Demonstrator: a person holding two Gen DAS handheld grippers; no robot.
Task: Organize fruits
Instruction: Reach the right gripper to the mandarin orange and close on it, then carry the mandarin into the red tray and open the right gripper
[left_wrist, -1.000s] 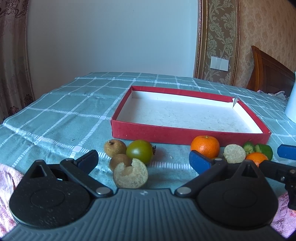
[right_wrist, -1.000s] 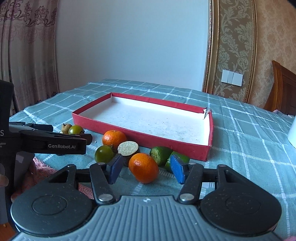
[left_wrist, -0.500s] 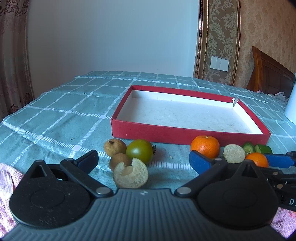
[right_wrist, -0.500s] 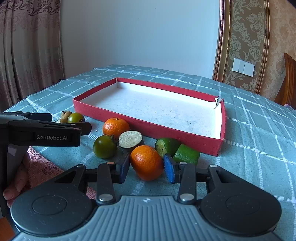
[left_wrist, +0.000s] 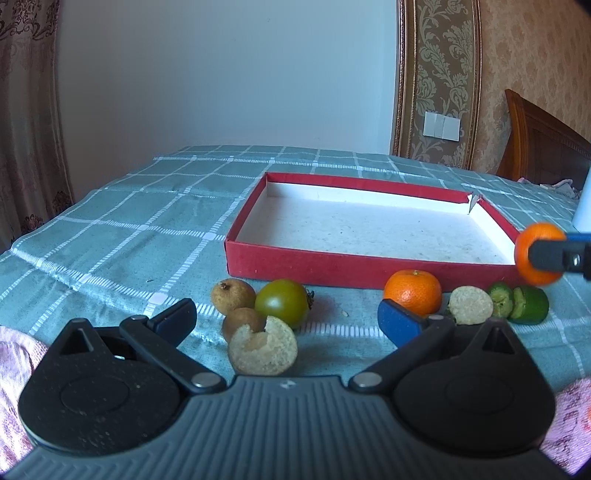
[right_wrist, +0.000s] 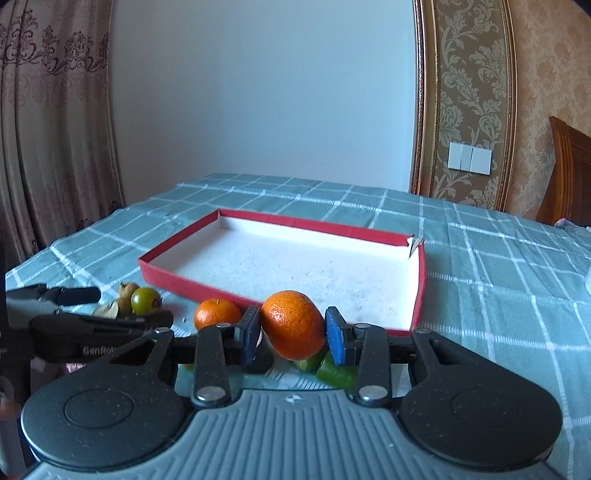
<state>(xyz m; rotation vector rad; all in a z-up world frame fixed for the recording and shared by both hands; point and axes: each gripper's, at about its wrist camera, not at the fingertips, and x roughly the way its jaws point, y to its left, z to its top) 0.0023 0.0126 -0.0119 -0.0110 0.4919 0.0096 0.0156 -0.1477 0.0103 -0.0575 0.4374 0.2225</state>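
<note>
My right gripper (right_wrist: 293, 334) is shut on a tangerine (right_wrist: 293, 324) and holds it above the cloth, just before the near wall of the red tray (right_wrist: 177, 284). The held tangerine also shows at the right edge of the left wrist view (left_wrist: 537, 253). My left gripper (left_wrist: 288, 319) is open and empty, low over the cloth. Before it lie a broken beige fruit (left_wrist: 263, 345), two brown fruits (left_wrist: 232, 295), a green tomato (left_wrist: 282, 302), a second tangerine (left_wrist: 413, 292), a beige cut fruit (left_wrist: 471, 305) and green lime pieces (left_wrist: 521, 304).
The red tray (left_wrist: 332, 264) has a white floor with nothing in it and a torn far right corner. A checked teal cloth (left_wrist: 129, 229) covers the table. A pink towel (left_wrist: 14, 354) lies at the near edge. A wooden headboard (left_wrist: 543, 147) stands at the far right.
My right gripper closed on the tangerine and lifted it off the cloth toward the tray. My left gripper stayed open in place.
</note>
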